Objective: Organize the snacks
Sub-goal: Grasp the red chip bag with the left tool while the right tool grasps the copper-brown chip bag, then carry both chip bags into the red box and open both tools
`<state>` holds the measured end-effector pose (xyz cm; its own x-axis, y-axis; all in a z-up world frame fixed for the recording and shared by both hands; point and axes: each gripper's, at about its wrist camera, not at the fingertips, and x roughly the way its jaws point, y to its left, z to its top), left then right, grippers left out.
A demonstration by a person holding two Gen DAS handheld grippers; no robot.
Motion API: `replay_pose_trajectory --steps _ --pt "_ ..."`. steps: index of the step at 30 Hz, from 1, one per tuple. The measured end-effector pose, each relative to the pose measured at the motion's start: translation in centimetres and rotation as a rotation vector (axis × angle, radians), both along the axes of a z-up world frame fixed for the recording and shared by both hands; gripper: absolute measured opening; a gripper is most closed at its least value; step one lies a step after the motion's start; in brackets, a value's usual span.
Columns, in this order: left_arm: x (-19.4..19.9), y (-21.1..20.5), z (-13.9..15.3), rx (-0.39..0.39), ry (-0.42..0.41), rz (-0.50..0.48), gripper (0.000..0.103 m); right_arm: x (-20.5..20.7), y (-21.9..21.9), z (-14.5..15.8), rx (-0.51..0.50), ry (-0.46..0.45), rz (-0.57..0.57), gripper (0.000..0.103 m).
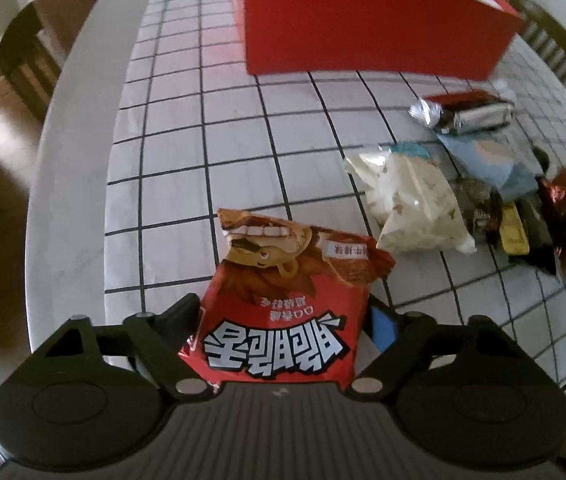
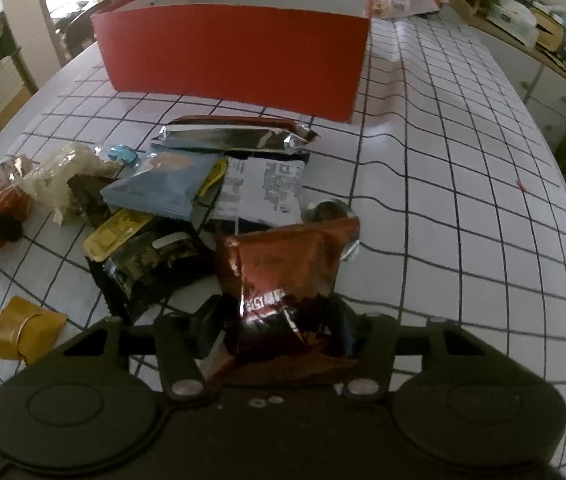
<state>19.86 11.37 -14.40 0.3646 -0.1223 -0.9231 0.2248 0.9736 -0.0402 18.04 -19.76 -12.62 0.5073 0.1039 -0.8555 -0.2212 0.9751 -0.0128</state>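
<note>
Over the checked tablecloth, the left gripper is clamped on a red snack bag, lifted clear of the pile. Across the table, the right gripper pinches a shiny brown packet just beside the heap of snacks. Beyond both stands the red box, open at the top.

A white tablecloth with a black grid covers the table, rumpled toward its far right side. Wooden chairs stand at the table's far left edge and its far right corner. A cluttered sideboard runs beyond the right edge.
</note>
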Motion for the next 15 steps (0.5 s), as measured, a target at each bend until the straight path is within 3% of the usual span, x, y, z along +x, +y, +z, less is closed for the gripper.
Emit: replay_pose_trajectory --steps 9,15 --pt "-0.9 0.4 0.0 -0.014 -0.028 0.093 0.078 -1.5 -0.7 0.1 0.049 -0.027 -0.141 0.048" --pt "-1.6 1.0 0.2 -0.075 -0.014 0.132 0.076 -2.8 -0.7 0.8 0.084 -0.043 -0.202 0.048"
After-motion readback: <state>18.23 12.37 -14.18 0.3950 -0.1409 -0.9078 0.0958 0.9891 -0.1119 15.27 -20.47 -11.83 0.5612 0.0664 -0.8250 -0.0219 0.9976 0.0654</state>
